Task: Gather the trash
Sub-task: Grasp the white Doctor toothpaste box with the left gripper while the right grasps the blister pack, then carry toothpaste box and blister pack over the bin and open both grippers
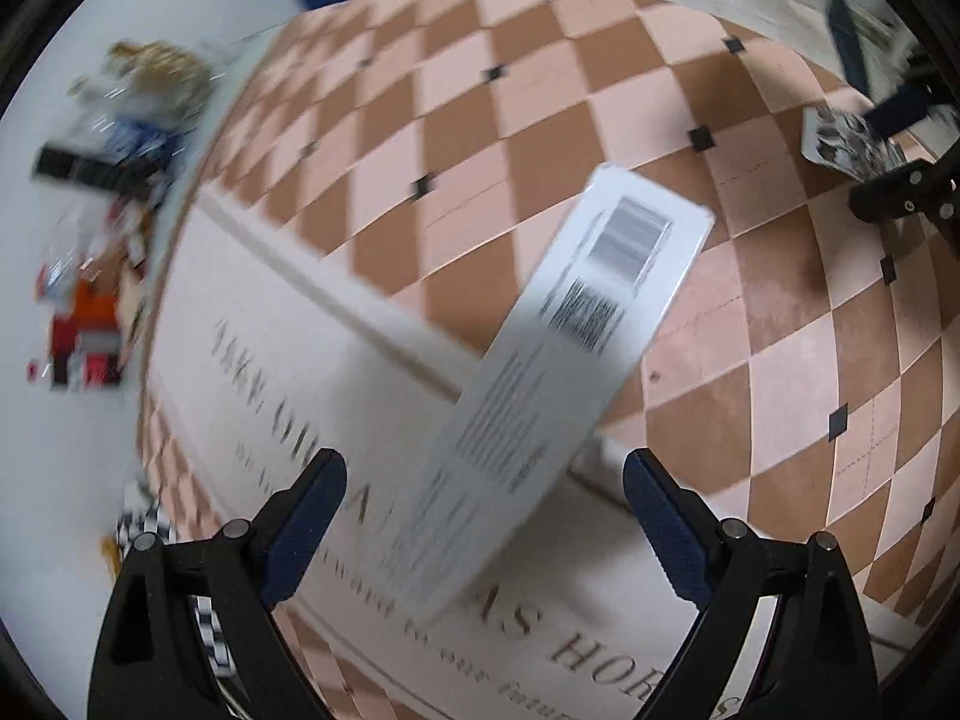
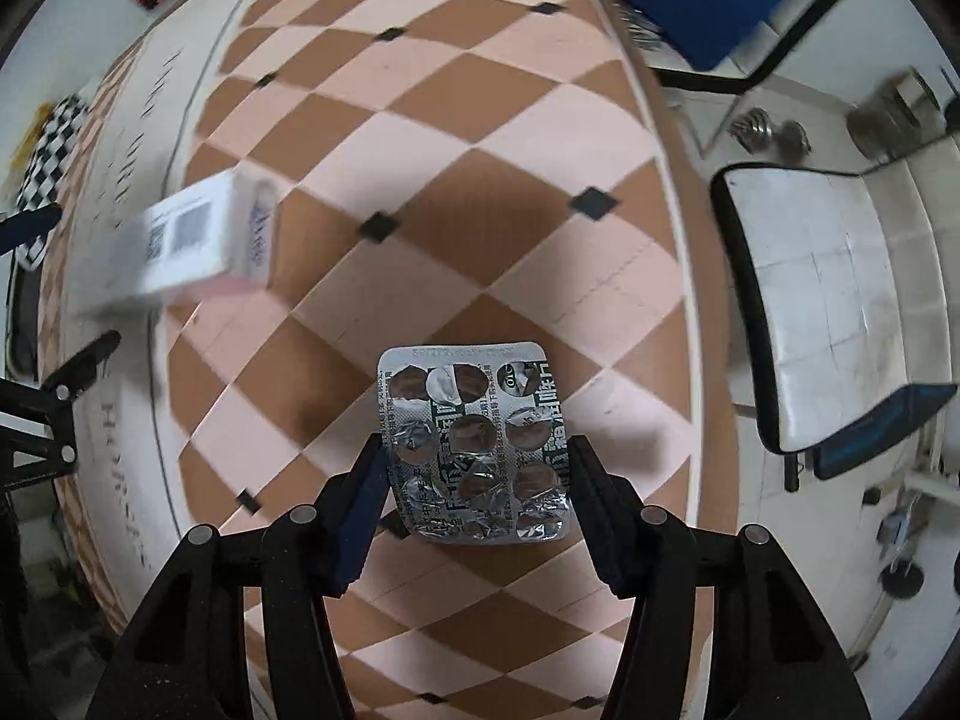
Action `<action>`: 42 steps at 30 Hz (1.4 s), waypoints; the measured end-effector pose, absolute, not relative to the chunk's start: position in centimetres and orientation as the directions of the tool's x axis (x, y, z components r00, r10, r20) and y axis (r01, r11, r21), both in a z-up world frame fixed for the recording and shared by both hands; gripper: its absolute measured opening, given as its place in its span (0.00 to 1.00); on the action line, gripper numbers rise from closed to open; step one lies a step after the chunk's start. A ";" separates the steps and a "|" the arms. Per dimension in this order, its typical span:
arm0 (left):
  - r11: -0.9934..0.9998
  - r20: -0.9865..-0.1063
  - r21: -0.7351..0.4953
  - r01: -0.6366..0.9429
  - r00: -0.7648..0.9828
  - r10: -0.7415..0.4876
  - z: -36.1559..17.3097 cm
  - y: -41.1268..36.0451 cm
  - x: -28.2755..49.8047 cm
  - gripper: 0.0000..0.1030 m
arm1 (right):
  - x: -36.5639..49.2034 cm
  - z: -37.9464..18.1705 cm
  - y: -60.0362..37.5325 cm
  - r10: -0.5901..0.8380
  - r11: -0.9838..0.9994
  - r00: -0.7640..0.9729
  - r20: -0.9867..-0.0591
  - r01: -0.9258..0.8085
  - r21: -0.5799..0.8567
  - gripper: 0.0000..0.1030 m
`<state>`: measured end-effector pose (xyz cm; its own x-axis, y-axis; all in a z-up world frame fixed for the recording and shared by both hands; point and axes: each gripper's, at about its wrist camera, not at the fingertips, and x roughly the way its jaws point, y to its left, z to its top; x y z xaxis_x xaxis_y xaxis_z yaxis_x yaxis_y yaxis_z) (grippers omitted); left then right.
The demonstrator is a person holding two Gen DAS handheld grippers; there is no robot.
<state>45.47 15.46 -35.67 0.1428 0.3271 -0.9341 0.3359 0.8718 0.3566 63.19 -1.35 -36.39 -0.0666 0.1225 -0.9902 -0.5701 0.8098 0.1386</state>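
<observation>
The right gripper [image 2: 477, 468] clamps a used silver foil blister pack [image 2: 474, 444] between its blue pads, above the tan-and-pink checkered tablecloth [image 2: 456, 192]. At ten o'clock from it, a white rectangular cardboard box [image 1: 558, 378] with a barcode sits between the left gripper's [image 1: 485, 489] widely spread fingers [image 1: 312, 516]; blur hides whether either pad touches it.

Large brown serif letters on the pale banner across the checkered desk covering [image 1: 252, 300] read partly "HO"; the rest is blurred. The white cardboard box [image 1: 540, 372] bears a barcode and unreadable small print. The silver foil blister pack [image 2: 474, 444] shows "OTC" and unreadable characters.
</observation>
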 end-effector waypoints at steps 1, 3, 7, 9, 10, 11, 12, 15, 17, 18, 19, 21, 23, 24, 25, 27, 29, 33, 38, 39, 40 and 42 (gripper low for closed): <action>0.873 -0.943 0.332 0.358 0.124 0.308 -36.1 15.1 46.2 0.91 | 63.6 -36.5 -1.4 0.123 0.810 -0.066 -0.990 -0.570 0.139 0.59; 0.871 -0.955 0.293 0.395 0.081 0.285 -37.3 14.6 46.5 0.91 | 63.7 -36.7 -1.4 0.112 0.805 -0.053 -0.992 -0.580 0.121 0.59; 0.879 -0.968 0.241 0.413 0.038 0.247 -38.2 14.7 47.1 0.87 | 61.3 -37.3 0.8 0.076 0.795 -0.024 -0.997 -0.602 0.075 0.59; 0.907 -0.983 0.171 0.384 0.008 0.182 -37.9 15.0 47.4 0.74 | 60.9 -37.3 1.4 0.056 0.796 -0.018 -0.998 -0.603 0.056 0.59; 0.912 -0.986 0.154 0.381 0.006 0.164 -37.7 15.1 47.4 0.67 | 60.9 -37.5 1.7 0.049 0.798 -0.016 -0.999 -0.601 0.049 0.59; 0.918 -0.989 0.144 0.370 0.014 0.149 -37.3 15.0 47.4 0.61 | 61.0 -37.6 1.9 0.041 0.800 -0.015 -0.999 -0.598 0.042 0.59; 0.922 -0.989 0.140 0.361 0.011 0.146 -37.3 15.2 47.3 0.61 | 60.9 -37.7 2.0 0.035 0.802 -0.014 -0.999 -0.596 0.036 0.60; 0.937 -0.989 0.147 0.318 0.021 0.148 -36.8 15.0 47.2 0.60 | 60.6 -37.7 2.2 0.017 0.799 -0.004 -1.000 -0.601 0.016 0.60; 0.947 -0.987 0.158 0.279 0.026 0.157 -36.5 14.9 46.7 0.58 | 59.9 -37.4 2.7 0.005 0.792 0.009 -1.000 -0.611 -0.001 0.60; 0.952 -0.987 0.162 0.261 0.029 0.160 -36.4 14.9 46.5 0.57 | 59.7 -37.3 2.8 0.003 0.788 0.017 -1.000 -0.615 -0.008 0.59; 0.957 -0.986 0.165 0.239 0.032 0.162 -36.2 15.0 46.2 0.54 | 59.5 -37.2 2.8 0.002 0.786 0.022 -1.000 -0.619 -0.011 0.59; 0.969 -0.985 0.171 0.176 0.022 0.170 -35.9 15.2 45.3 0.50 | 59.2 -36.8 2.8 0.011 0.786 0.022 -1.000 -0.619 -0.005 0.58; 0.986 -0.988 0.157 0.062 -0.004 0.157 -35.6 15.8 44.1 0.49 | 59.1 -36.7 2.6 0.018 0.786 0.020 -1.000 -0.618 0.002 0.57; 0.989 -0.988 0.150 -0.014 -0.029 0.149 -35.5 16.1 43.2 0.49 | 59.0 -36.7 2.6 0.022 0.786 0.014 -1.000 -0.619 0.009 0.57; 0.986 -0.989 0.142 -0.085 -0.052 0.138 -35.5 16.7 42.6 0.49 | 58.8 -36.5 2.6 0.031 0.787 0.006 -0.999 -0.616 0.021 0.57; 0.965 -0.995 0.085 -0.250 -0.079 0.067 -35.3 17.4 40.9 0.49 | 58.3 -36.5 2.4 0.041 0.786 -0.016 -0.999 -0.617 0.042 0.57; 0.910 -0.996 0.039 -0.413 -0.091 0.002 -35.2 18.4 39.2 0.49 | 57.7 -36.7 2.3 0.044 0.782 -0.032 -0.999 -0.621 0.054 0.57; 0.741 -0.989 -0.071 -0.667 -0.048 -0.138 -35.2 19.5 35.4 0.49 | 56.6 -36.7 2.4 0.039 0.777 -0.058 -0.998 -0.627 0.066 0.58; 0.684 -0.989 -0.094 -0.723 -0.013 -0.150 -34.5 19.7 33.9 0.49 | 56.3 -36.9 3.1 0.003 0.773 -0.057 -0.998 -0.633 0.039 0.58; 0.704 -0.991 -0.076 -0.706 -0.024 -0.131 -34.5 19.4 34.2 0.49 | 56.2 -37.0 3.2 -0.007 0.769 -0.057 -0.998 -0.639 0.031 0.59; 0.719 -0.992 -0.061 -0.692 -0.037 -0.119 -34.5 19.0 34.4 0.49 | 56.1 -37.0 3.4 -0.016 0.766 -0.055 -0.998 -0.642 0.024 0.59; 0.765 -0.995 -0.010 -0.644 -0.071 -0.072 -34.6 17.1 36.1 0.50 | 55.8 -37.1 3.9 -0.041 0.757 -0.042 -0.998 -0.653 -0.004 0.60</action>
